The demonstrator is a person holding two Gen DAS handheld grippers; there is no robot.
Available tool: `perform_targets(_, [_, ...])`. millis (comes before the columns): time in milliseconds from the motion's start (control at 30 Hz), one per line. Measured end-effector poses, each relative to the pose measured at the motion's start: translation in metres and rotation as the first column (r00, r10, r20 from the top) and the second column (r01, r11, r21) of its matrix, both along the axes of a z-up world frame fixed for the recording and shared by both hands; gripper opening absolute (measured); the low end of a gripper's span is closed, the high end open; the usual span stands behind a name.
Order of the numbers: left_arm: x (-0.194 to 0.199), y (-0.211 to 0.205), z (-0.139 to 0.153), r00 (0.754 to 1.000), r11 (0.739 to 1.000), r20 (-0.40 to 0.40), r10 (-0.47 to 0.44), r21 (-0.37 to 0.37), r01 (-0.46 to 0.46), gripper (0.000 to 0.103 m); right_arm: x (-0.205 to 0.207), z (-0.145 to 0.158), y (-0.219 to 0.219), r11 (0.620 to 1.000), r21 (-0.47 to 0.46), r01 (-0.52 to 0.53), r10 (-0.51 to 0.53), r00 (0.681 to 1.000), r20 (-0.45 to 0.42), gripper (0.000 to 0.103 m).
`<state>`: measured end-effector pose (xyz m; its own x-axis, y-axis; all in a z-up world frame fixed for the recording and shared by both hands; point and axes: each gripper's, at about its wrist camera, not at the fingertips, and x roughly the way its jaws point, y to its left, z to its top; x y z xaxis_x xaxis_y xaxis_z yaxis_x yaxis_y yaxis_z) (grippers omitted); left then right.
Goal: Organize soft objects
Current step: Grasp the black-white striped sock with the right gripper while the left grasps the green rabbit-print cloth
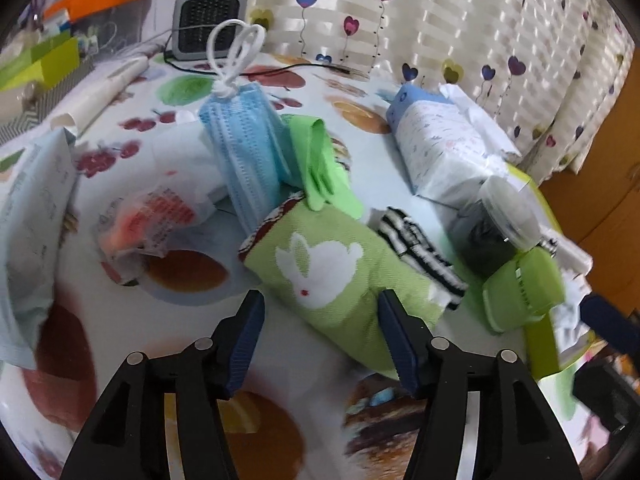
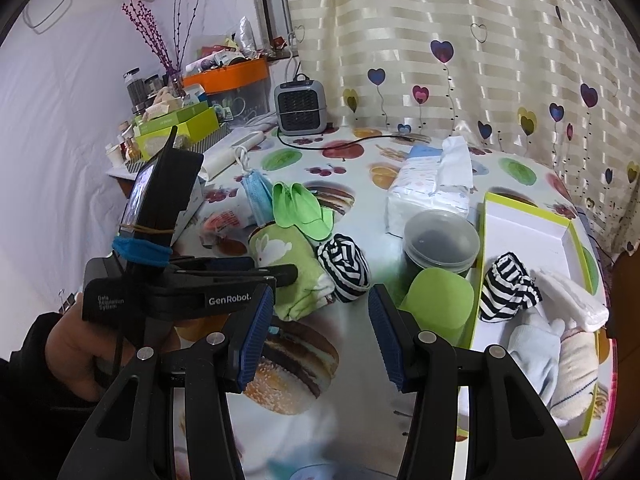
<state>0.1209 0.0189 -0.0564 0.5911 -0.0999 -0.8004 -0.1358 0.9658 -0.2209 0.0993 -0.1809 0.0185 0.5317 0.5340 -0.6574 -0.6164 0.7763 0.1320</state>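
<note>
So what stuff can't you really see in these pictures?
- Round clear plastic tub, left wrist view: contents just a dark blur.
- Black-and-white striped rolled sock, left wrist view: partly hidden behind the green rabbit-print towel roll.
- Shallow yellow-green-rimmed white box, right wrist view: near corner hidden behind the right gripper.

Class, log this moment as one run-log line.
left gripper: open over rabbit towel | right gripper: open, empty | box: striped sock inside
</note>
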Motion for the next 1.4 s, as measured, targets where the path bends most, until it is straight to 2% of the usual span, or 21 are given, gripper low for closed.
perform_targets(233, [-0.016,0.023,0.001,1.000,1.000,-0.012,0.016,0.025,-0.016,0.061,0.005,0.000,0.012,1.000,-0.018,-0.017,0.017,1.000,0.009,0.051])
perform_targets(467, [-0.036,0.039,0.005,1.000,0.998,-0.007,0.018,0.064,-0.018,0.061,0.026,-0.011,0.042,0.996,-0.081,-0.027,0.027,1.000,-0.003,0.051])
perform_targets(733, [-0.048,0.052,0.007,0.999,0.999,0.039,0.031,-0.014,-0.031,0.061,0.058,-0.043,0.070,0.973,-0.231,-0.011,-0.004,0.998,-0.063,0.051])
perform_targets(867, [-0.048,0.059,0.008,0.997,0.997,0.066,0.038,-0.062,-0.034,0.061,0.064,-0.052,0.077,0.964,-0.267,-0.016,-0.004,0.997,-0.075,0.051])
perform_targets(933, [-0.048,0.061,0.009,0.996,0.996,0.074,0.040,-0.077,-0.035,0.061,0.066,-0.056,0.081,0.959,-0.284,-0.014,-0.009,0.997,-0.079,0.042])
perform_targets(1000, [-0.047,0.061,0.010,0.996,0.996,0.083,0.037,-0.090,-0.030,0.061,0.067,-0.061,0.083,0.955,-0.297,-0.018,-0.009,0.996,-0.091,0.022])
perform_targets(1100, [-0.043,0.057,0.009,0.996,0.994,0.083,0.016,-0.109,-0.007,0.061,0.065,-0.065,0.083,0.955,-0.296,-0.027,-0.003,0.995,-0.099,0.009])
perform_targets(1400, [-0.026,0.030,0.003,0.997,0.993,0.054,-0.062,-0.099,0.067,0.061,0.044,-0.047,0.070,0.978,-0.207,-0.037,0.018,0.995,-0.093,0.008])
